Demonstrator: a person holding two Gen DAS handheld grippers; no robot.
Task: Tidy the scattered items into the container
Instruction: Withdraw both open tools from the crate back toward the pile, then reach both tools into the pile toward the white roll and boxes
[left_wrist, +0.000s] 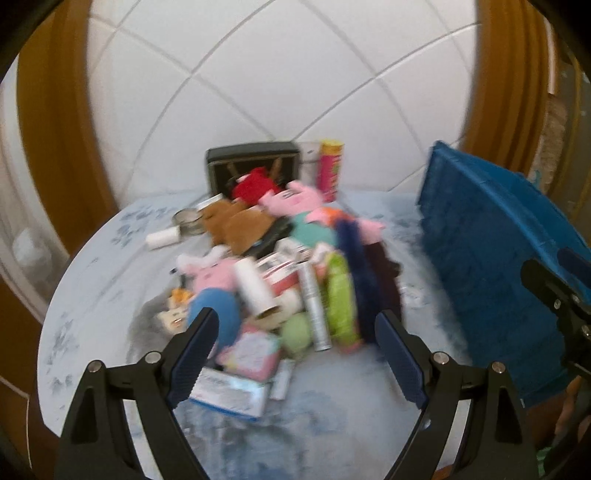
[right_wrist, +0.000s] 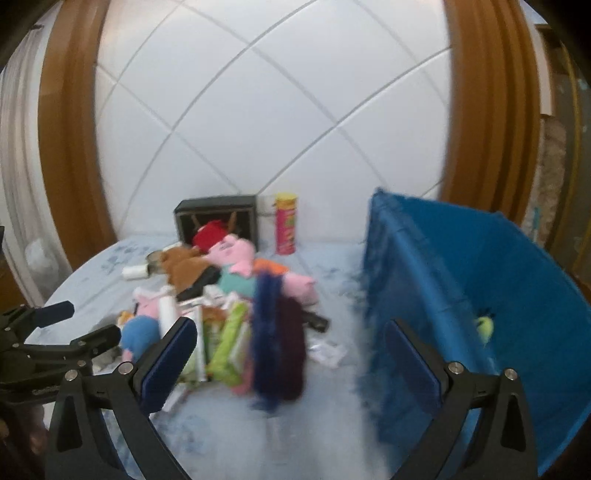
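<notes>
A heap of items lies mid-table: pink pig plush toys (left_wrist: 299, 197) (right_wrist: 234, 253), a brown plush (left_wrist: 236, 221), a white roll (left_wrist: 255, 286), a green packet (left_wrist: 340, 295) (right_wrist: 229, 336), a dark blue fuzzy piece (left_wrist: 354, 273) (right_wrist: 264, 325) and small boxes (left_wrist: 231, 393). A blue crate (left_wrist: 491, 258) (right_wrist: 461, 295) stands on the right with something yellow-green (right_wrist: 484, 326) inside. My left gripper (left_wrist: 295, 358) is open and empty over the heap's near edge. My right gripper (right_wrist: 291, 369) is open and empty between heap and crate. Both views are blurred.
A red and yellow snack can (left_wrist: 330, 170) (right_wrist: 285, 223) and a black box (left_wrist: 253, 166) (right_wrist: 216, 216) stand at the back by the white tiled wall. A small white roll (left_wrist: 162, 236) and a glass jar (left_wrist: 188, 219) lie left of the heap. Brown wooden frames flank the round table (left_wrist: 92, 295).
</notes>
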